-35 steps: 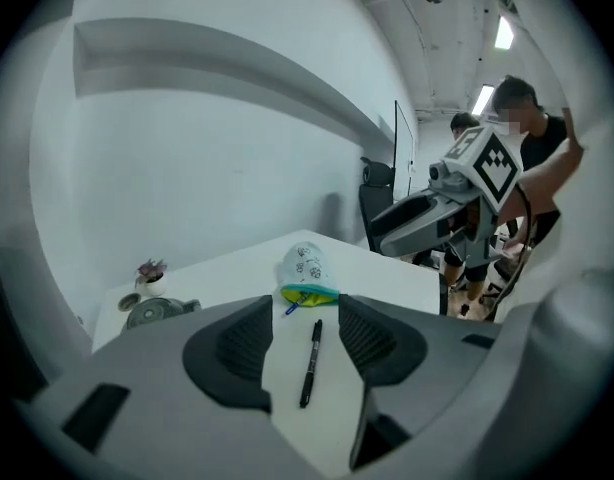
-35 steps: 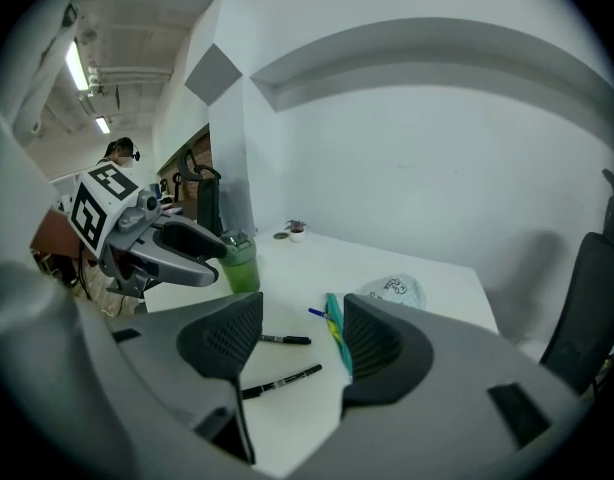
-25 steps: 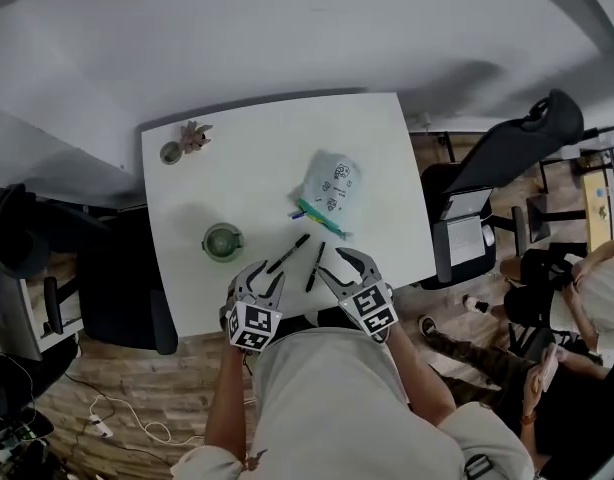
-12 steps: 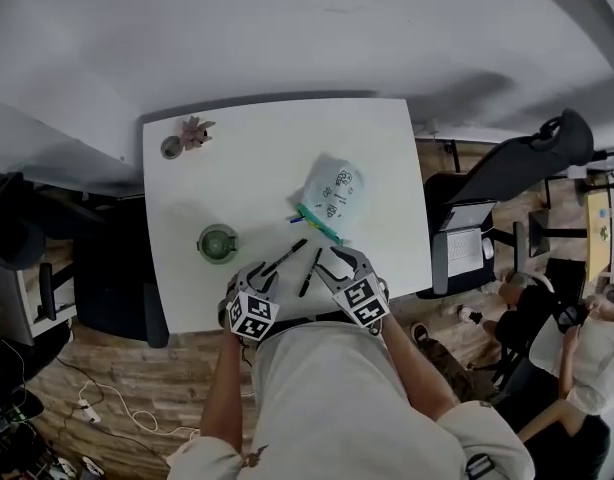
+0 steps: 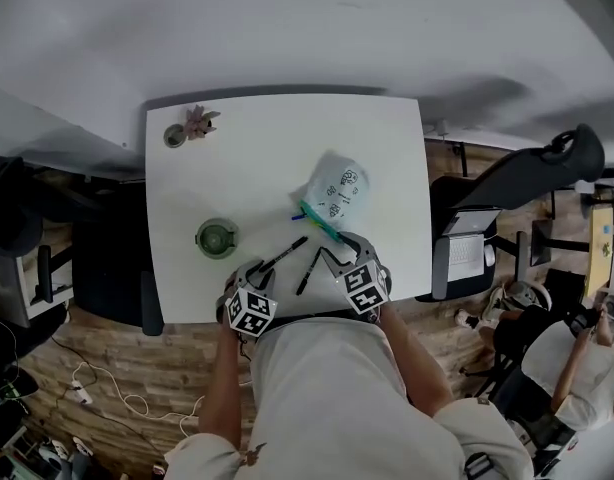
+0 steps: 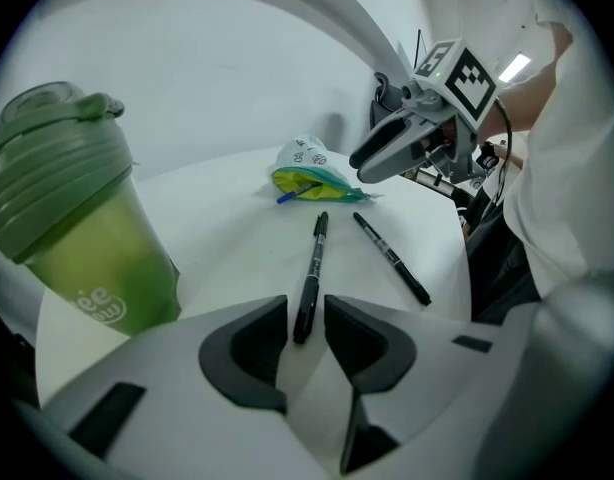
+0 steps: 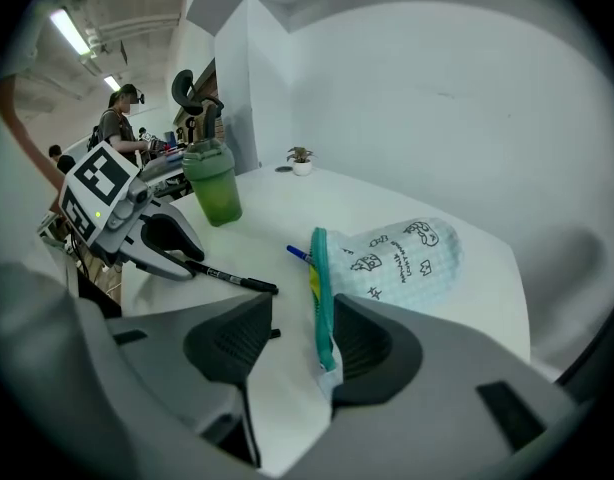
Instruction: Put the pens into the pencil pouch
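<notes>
On the white table (image 5: 237,168) lie two black pens; the left one (image 5: 285,254) (image 6: 312,263) points away from me, and its near end sits between the fingers of my left gripper (image 5: 260,272) (image 6: 305,313). These jaws have just been closing and stand narrow, with thin gaps beside the pen. The second pen (image 5: 309,270) (image 6: 390,256) lies free to its right. The pale printed pouch (image 5: 334,190) (image 7: 397,256) lies with its teal zipper edge (image 7: 320,288) between the jaws of my right gripper (image 5: 333,256) (image 7: 301,320), also just closing, pads apart from it. A blue pen tip (image 7: 298,254) pokes out of the pouch.
A green lidded bottle (image 5: 217,238) (image 6: 72,218) stands left of the pens, close to my left gripper. A small potted plant (image 5: 192,125) is at the far left corner. Black chairs (image 5: 527,178) and people are beyond the table's right edge. The near table edge runs just under both grippers.
Both grippers have come down toward the table. The left has settled around the near end of the left pen, the right has slid forward to the pouch's zipper edge, and both pairs of jaws have narrowed.
</notes>
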Motion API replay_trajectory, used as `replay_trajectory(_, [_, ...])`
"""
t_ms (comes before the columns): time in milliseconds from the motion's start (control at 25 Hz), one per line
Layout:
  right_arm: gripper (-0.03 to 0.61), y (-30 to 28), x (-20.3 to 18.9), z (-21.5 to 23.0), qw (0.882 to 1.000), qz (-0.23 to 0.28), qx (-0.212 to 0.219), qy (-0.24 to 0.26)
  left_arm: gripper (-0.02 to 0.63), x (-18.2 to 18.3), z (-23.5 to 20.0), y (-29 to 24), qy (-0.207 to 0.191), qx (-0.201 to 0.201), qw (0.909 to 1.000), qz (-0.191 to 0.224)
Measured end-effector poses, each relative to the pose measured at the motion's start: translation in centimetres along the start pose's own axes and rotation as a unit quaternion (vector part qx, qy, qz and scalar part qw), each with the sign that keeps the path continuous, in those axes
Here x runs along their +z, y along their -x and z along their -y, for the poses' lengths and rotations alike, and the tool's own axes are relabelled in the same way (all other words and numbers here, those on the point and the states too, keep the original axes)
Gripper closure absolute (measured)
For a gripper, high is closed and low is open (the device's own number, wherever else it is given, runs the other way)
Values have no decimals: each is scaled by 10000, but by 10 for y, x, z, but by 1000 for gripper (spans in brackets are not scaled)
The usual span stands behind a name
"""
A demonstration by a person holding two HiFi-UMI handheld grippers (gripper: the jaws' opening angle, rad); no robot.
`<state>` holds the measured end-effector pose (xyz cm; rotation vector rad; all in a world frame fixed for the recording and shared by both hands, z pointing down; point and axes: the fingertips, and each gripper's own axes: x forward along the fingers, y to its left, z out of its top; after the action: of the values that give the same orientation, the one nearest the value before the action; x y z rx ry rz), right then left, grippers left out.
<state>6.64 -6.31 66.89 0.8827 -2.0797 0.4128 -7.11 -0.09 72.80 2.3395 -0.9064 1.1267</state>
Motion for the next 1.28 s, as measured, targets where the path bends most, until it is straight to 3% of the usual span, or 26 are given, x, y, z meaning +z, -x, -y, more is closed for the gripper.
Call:
replay_trajectory(120, [387, -1, 0, 5, 10000, -4, -52, 19, 517, 1, 0, 0, 19, -9, 10000, 12])
replay_trajectory(200, [387, -2, 0, 8, 9999, -21, -104, 10, 571, 1, -1, 0, 31, 7, 10000, 26])
replay_trajectory(760, [364, -23, -12, 25, 9969, -374, -648, 237, 574, 11, 10, 11, 152, -168, 9996, 142])
replay_trajectory(840, [396, -28, -14, 29, 9955, -462, -781, 282, 574, 15, 11, 12, 157, -177, 9996, 178])
replay_trajectory(1000, [525, -30, -12, 34, 9951, -492, -843, 130, 574, 26, 12, 13, 149, -181, 9994, 243])
replay_trajectory(1280, [540, -12, 6, 32, 9976, -189, -648, -135, 574, 49, 10, 8, 119, -225, 9991, 340])
